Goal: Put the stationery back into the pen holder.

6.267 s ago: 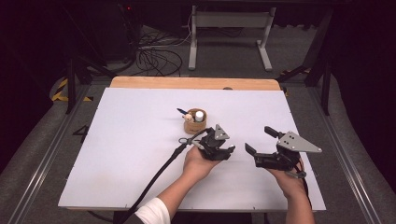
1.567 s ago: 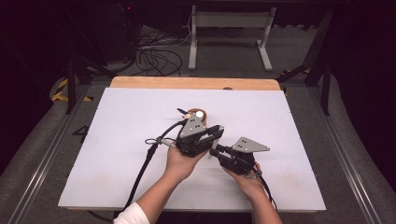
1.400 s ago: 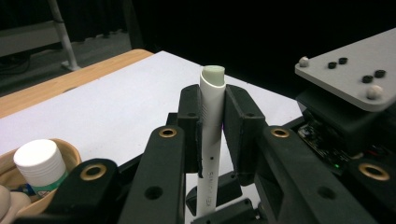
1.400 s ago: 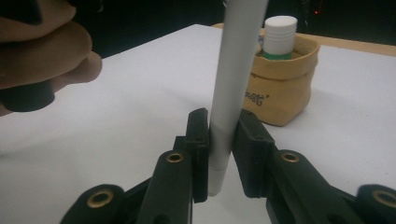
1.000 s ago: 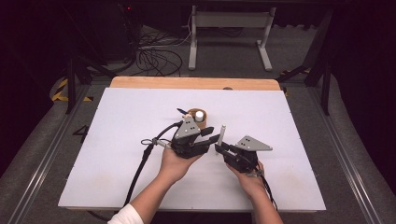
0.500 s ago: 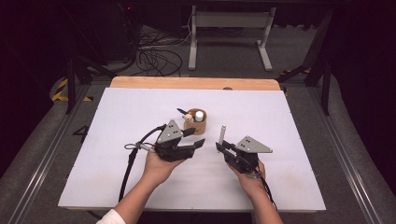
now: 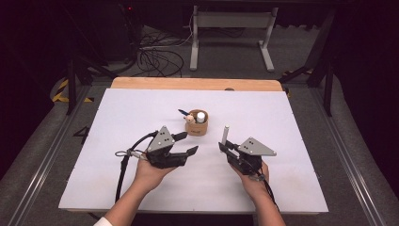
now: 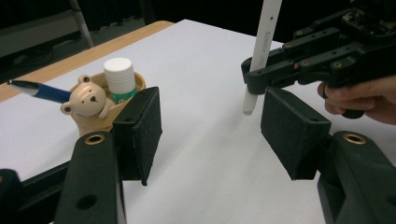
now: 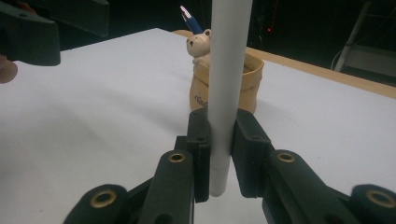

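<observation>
My right gripper [image 7: 222, 147] is shut on a white pen [image 7: 226, 134] and holds it upright above the table; in the right gripper view the pads [image 9: 246, 144] clamp the white pen [image 9: 229, 70] near its lower end. My left gripper [image 7: 190, 142] is left of it and apart from it. Its jaws have just been opening, and nothing lies between its pads [image 8: 140, 130]. Past them hangs the white pen [image 8: 261, 51] in the right gripper [image 8: 261, 79]. A tan bear-shaped pen cup [image 7: 196, 126] stands behind both grippers.
The cup [image 8: 93, 123] holds a blue pen [image 8: 39, 91] and a white-capped glue stick [image 8: 120, 77]. A white sheet [image 7: 282, 122] covers the table, and a wooden strip [image 7: 197, 84] runs along the far edge. Cables and a metal stand lie on the floor beyond.
My left gripper has drawn away to the left from the right gripper and the pen, and its jaws stand wider. The right gripper has kept still with the pen.
</observation>
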The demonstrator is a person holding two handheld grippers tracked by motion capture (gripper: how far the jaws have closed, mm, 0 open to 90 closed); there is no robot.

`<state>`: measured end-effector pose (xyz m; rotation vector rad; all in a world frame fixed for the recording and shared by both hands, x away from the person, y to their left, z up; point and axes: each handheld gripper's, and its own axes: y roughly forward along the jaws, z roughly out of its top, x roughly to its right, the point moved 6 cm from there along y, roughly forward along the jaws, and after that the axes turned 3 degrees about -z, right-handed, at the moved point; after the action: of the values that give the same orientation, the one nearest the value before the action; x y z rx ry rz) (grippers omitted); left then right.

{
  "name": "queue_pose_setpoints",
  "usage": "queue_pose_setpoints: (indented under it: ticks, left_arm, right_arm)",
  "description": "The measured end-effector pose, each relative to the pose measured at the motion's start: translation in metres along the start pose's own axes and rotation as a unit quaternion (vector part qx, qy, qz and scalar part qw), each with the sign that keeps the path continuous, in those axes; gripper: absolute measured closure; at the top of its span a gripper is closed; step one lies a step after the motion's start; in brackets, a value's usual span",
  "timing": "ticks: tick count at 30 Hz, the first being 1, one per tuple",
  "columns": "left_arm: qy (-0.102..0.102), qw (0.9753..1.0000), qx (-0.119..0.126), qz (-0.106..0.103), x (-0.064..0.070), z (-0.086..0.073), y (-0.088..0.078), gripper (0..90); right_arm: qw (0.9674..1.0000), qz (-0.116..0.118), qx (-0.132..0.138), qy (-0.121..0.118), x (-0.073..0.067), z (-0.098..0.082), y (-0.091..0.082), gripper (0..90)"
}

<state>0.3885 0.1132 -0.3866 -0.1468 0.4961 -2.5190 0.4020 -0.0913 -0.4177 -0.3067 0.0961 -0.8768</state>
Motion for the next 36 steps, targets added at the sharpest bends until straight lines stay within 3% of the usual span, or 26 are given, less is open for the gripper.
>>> queue_pose_setpoints:
  ticks: [20, 36]
  left_arm:
    - [0.009, 0.9999, -0.005, 0.005, -0.013, -0.028, -0.029, 35.0]
    - [0.011, 0.9999, -0.005, 0.009, -0.020, -0.043, -0.049, 33.8]
  right_arm:
    - [0.9994, -0.024, 0.011, -0.024, 0.006, 0.023, -0.011, 78.9]
    - [0.9980, -0.021, 0.030, -0.052, -0.003, 0.057, -0.003, 78.9]
